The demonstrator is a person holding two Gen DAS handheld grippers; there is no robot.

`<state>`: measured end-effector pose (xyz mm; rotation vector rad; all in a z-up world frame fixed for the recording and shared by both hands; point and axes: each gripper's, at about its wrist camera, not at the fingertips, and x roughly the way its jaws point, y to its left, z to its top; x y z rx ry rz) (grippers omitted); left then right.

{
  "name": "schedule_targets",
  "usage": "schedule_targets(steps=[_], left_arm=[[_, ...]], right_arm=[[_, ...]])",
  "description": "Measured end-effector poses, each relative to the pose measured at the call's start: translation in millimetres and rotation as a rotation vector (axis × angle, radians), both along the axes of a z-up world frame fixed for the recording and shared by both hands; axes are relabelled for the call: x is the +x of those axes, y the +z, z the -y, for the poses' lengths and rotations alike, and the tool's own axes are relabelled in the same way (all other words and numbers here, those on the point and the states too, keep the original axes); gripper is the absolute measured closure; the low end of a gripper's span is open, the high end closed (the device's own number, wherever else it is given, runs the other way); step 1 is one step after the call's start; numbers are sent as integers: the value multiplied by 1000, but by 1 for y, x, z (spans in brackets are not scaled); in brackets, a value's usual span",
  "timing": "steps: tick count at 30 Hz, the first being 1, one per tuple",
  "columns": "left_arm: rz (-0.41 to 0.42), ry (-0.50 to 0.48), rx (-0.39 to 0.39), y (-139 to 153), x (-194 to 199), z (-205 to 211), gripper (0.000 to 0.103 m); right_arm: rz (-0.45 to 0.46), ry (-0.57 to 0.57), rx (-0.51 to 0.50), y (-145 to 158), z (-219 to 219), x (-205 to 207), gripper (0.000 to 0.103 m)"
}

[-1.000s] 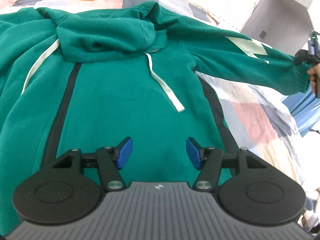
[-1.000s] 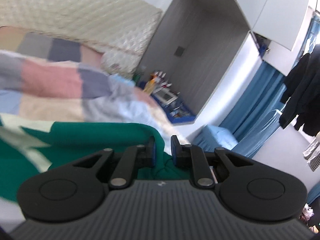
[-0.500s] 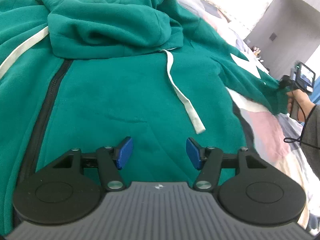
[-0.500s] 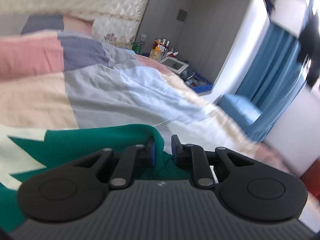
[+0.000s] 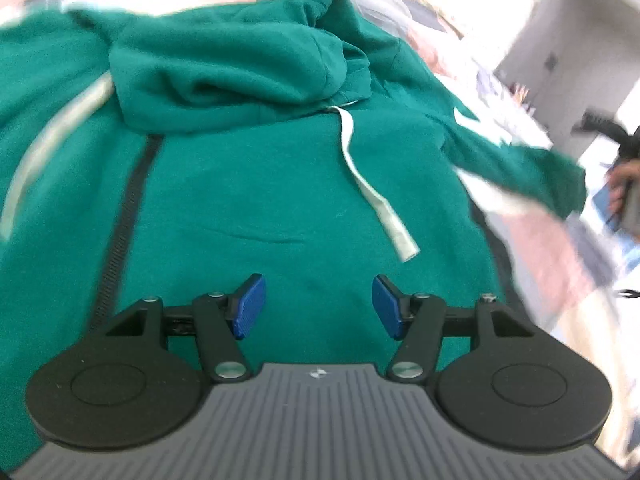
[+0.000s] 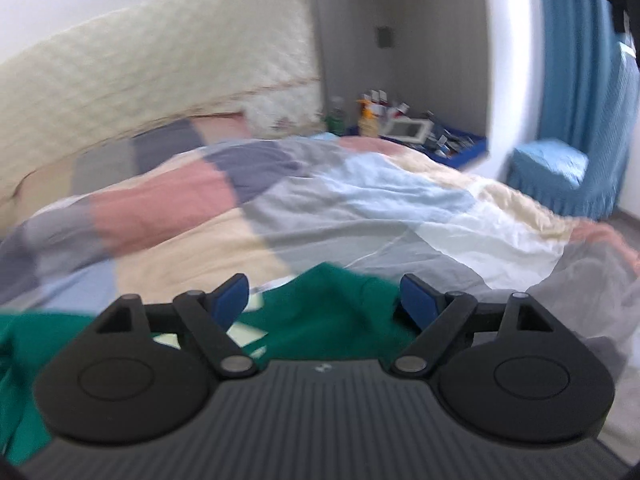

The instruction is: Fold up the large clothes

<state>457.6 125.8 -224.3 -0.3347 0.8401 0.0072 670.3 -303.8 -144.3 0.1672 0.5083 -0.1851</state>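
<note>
A green zip-up hoodie (image 5: pixel 256 184) lies face up on the bed, hood (image 5: pixel 224 76) at the far end, white drawstrings across the chest. My left gripper (image 5: pixel 318 306) is open and empty, just above the hoodie's lower front. The hoodie's right sleeve (image 5: pixel 516 160) stretches out to the right. In the right wrist view its cuff (image 6: pixel 340 304) lies loose on the bedspread between the open fingers of my right gripper (image 6: pixel 322 298). The right gripper also shows at the right edge of the left wrist view (image 5: pixel 624 184).
A patchwork bedspread (image 6: pixel 280 216) in pink, grey, blue and cream covers the bed. A quilted headboard (image 6: pixel 140 72) is at the back. A bedside shelf with bottles (image 6: pixel 384 120) and a blue covered stool (image 6: pixel 552 172) stand beyond the bed's right side.
My right gripper has opened and let go of the sleeve cuff, which now lies on the bedspread. The left gripper has shifted slightly over the hoodie and stays open.
</note>
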Motion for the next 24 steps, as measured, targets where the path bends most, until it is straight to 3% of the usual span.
schedule_targets(steps=[5, 10, 18, 21, 24], left_arm=[[48, 14, 37, 19, -26, -5, 38], [93, 35, 23, 41, -56, -14, 38], [163, 122, -43, 82, -120, -47, 38], [177, 136, 46, 99, -143, -54, 38], [168, 130, 70, 121, -159, -69, 37]], right_arm=[[30, 137, -13, 29, -47, -73, 19], [17, 240, 70, 38, -90, -154, 19], [-67, 354, 257, 16, -134, -263, 19], [-113, 401, 319, 2, -136, -283, 19], [-187, 402, 333, -12, -136, -295, 19]])
